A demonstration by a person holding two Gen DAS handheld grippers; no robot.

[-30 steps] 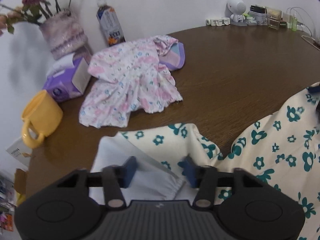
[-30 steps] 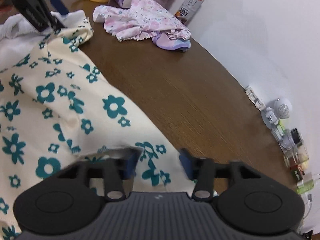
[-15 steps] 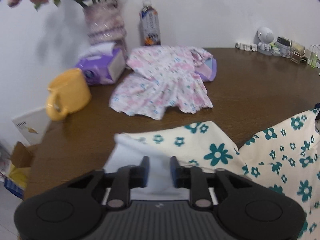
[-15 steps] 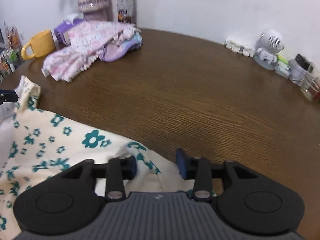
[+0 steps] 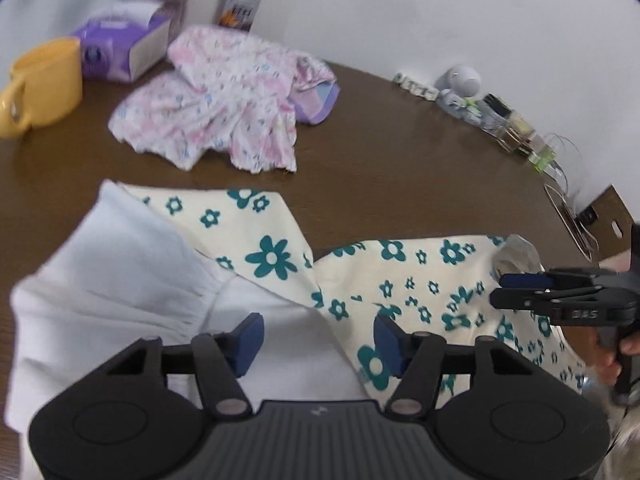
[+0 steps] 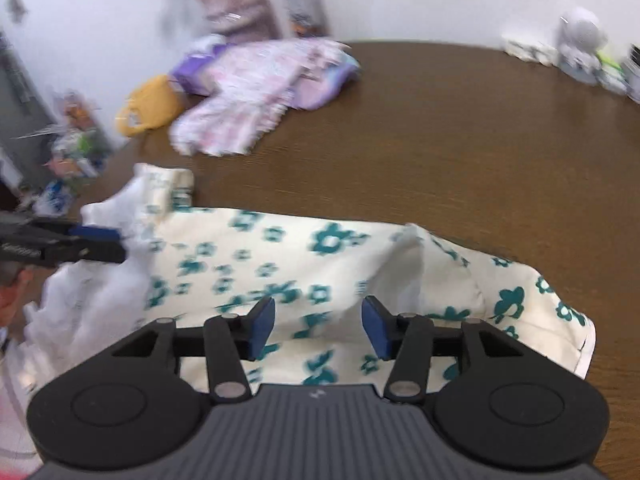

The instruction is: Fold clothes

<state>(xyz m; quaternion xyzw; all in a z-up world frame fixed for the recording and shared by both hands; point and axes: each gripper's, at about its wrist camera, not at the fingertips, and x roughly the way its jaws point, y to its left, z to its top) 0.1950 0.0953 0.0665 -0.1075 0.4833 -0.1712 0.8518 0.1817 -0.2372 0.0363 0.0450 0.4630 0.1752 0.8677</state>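
On the brown wooden table (image 5: 400, 168), both grippers, left (image 5: 316, 338) and right (image 6: 318, 326), gape over the cream teal-flowered cotton top (image 5: 400, 280); loose folds could slump.

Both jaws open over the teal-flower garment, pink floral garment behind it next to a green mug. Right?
Not quite: the mug is yellow, as the left wrist view shows. The rest holds: left gripper and right gripper both have jaws open over the teal-flower garment, with the pink floral garment behind it.
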